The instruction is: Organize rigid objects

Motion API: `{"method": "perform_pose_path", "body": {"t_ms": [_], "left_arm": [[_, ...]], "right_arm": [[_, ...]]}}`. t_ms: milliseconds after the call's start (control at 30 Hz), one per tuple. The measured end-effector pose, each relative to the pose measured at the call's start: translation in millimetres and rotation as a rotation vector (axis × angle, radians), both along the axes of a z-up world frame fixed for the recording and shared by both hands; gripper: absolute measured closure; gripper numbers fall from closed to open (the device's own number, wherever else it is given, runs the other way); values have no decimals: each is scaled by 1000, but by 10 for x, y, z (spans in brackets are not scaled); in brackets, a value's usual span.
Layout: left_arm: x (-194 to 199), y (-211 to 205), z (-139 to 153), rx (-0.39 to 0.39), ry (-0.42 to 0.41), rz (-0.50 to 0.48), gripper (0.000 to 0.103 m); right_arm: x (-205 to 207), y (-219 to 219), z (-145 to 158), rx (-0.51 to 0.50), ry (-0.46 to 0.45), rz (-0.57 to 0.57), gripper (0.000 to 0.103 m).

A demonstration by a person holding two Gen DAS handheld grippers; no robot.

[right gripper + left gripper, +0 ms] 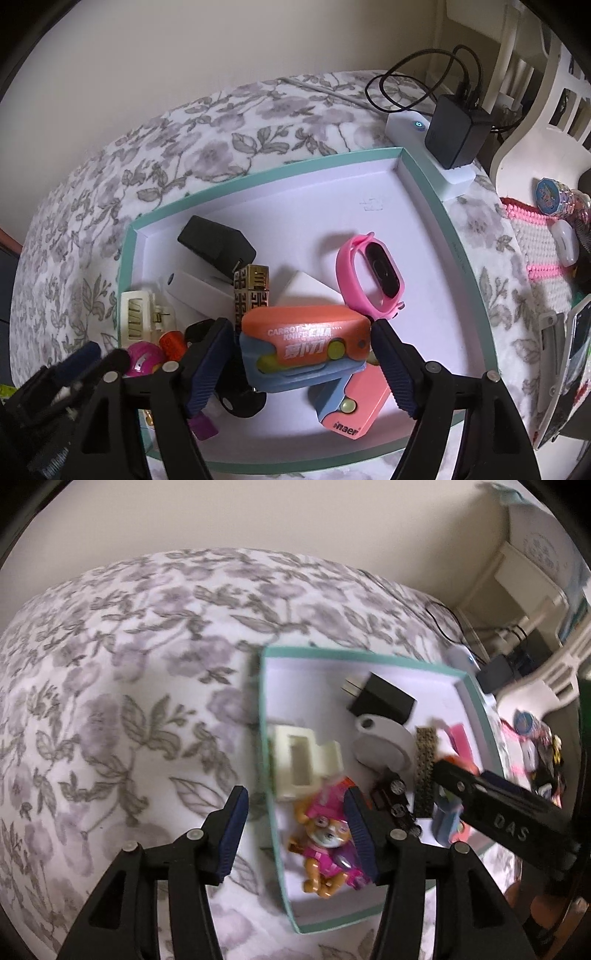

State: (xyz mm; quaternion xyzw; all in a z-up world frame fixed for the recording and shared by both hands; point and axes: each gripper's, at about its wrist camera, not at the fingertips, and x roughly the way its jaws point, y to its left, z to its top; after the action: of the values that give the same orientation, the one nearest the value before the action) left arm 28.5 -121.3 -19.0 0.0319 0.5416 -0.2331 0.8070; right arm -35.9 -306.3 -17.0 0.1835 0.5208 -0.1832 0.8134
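Between the fingers of the right gripper (pixel 301 360) sits the orange carrot knife toy (pixel 304 341), its ends just inside the pads; the jaws stand wide and no pressing is seen, so release looks done. A straight lift is advised, so the toy stays flat in the teal tray (pixel 424 192). Just beyond the fingers lie the pink wristband (pixel 347 280) and gold block (pixel 251 291). The left gripper (pixel 291 830) hangs half open and empty (one finger over the tray wall), the pup figure (pixel 325 842) beside it.
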Motion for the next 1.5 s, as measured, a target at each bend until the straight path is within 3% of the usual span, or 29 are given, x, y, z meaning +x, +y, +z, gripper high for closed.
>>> {"method": "perform_pose_path", "body": {"t_ms": [167, 200, 233, 267, 400, 467, 1033, 1333, 1500], "left_arm": [[79, 99, -18, 9, -7, 42, 40], [80, 110, -24, 15, -11, 53, 38], [89, 122, -30, 26, -17, 65, 31], [106, 142, -40, 44, -28, 82, 23], [145, 199, -62, 76, -52, 110, 18], [166, 228, -75, 95, -67, 123, 9], [302, 357, -71, 95, -64, 166, 8], [238, 523, 187, 74, -149, 210, 8], [130, 601, 285, 170, -234, 253, 8]], "right_arm": [[16, 30, -6, -14, -1, 11, 17], [16, 31, -7, -16, -4, 12, 12], [17, 31, -8, -15, -8, 14, 2], [14, 32, -5, -15, -13, 15, 0], [18, 46, 26, -18, -35, 25, 0], [30, 65, 32, -26, -35, 33, 0], [85, 230, 73, -65, -36, 94, 0], [34, 377, 145, -56, -64, 108, 0], [-21, 461, 191, -61, -80, 114, 0]]}}
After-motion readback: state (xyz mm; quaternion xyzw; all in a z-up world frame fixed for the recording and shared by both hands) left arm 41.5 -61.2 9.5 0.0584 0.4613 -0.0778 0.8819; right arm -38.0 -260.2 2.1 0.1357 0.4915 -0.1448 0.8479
